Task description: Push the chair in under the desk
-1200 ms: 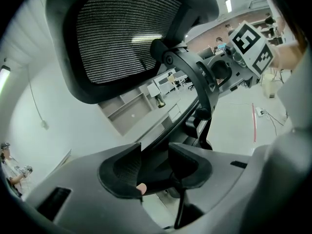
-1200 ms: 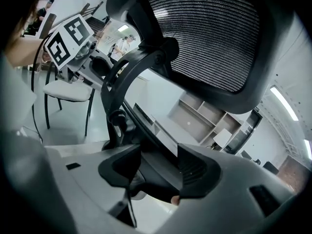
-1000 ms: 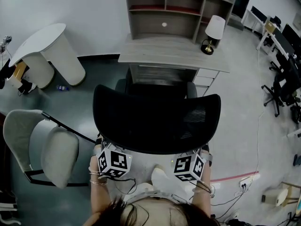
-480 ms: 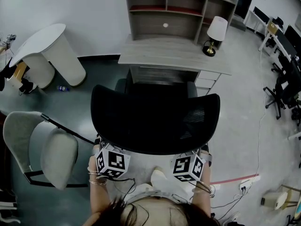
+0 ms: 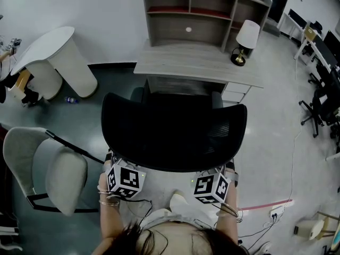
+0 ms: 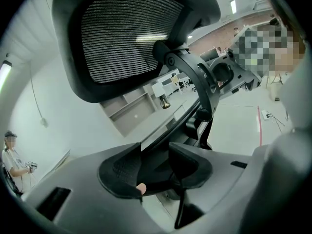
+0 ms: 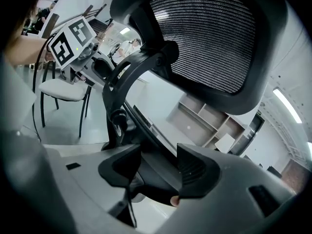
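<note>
A black mesh-backed office chair [image 5: 175, 132] stands in front of the grey desk [image 5: 196, 62], its seat partly beneath the desktop. Both grippers are at the lower rim of the chair's back. My left gripper [image 5: 119, 164] is at the rim's left end, my right gripper [image 5: 217, 170] at its right end, with their marker cubes just behind. In the left gripper view, the left gripper [image 6: 155, 165] is shut on the dark edge of the chair back [image 6: 126, 38]. The right gripper view shows the right gripper [image 7: 158, 172] shut on the same frame below the mesh [image 7: 204, 38].
A grey padded chair [image 5: 53, 169] stands close on the left, with a white rounded table [image 5: 53, 52] behind it. On the desk are a shelf unit [image 5: 202, 9] and a lamp [image 5: 245, 35]. Drawers [image 5: 234, 92] sit under the desk's right side. Cables and a red floor line [image 5: 265, 203] lie at right.
The chair and both grippers have moved a little forward toward the desk. The grip on the chair back is unchanged.
</note>
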The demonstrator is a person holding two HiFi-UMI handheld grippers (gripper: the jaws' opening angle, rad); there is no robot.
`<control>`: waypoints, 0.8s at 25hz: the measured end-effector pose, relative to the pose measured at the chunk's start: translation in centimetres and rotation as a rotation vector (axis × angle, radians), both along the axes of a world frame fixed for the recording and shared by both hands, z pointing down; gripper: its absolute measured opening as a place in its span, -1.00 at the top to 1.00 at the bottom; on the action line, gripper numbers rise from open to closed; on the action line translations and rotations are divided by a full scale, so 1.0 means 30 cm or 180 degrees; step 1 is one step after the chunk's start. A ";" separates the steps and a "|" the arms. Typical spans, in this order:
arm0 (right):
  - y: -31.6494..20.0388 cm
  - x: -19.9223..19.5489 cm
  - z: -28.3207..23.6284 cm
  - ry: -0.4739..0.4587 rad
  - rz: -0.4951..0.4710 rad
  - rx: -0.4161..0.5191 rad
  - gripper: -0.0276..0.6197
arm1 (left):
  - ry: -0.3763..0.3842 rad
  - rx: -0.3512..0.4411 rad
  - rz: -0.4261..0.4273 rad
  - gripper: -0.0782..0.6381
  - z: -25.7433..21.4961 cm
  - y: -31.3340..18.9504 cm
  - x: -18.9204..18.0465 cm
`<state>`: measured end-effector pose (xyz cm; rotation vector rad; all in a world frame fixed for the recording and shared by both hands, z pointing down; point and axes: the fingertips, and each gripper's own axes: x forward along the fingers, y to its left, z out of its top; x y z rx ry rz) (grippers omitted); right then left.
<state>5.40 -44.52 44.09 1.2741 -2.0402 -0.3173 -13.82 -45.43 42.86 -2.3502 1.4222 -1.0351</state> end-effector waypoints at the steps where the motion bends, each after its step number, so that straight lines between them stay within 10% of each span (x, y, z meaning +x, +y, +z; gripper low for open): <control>1: -0.006 -0.001 -0.001 0.0000 0.0000 0.0001 0.22 | 0.0000 0.0001 0.0001 0.31 0.000 -0.006 -0.001; 20: -0.101 -0.007 -0.005 -0.0022 0.0001 0.0010 0.22 | 0.0023 0.0030 0.0029 0.31 -0.006 -0.098 -0.009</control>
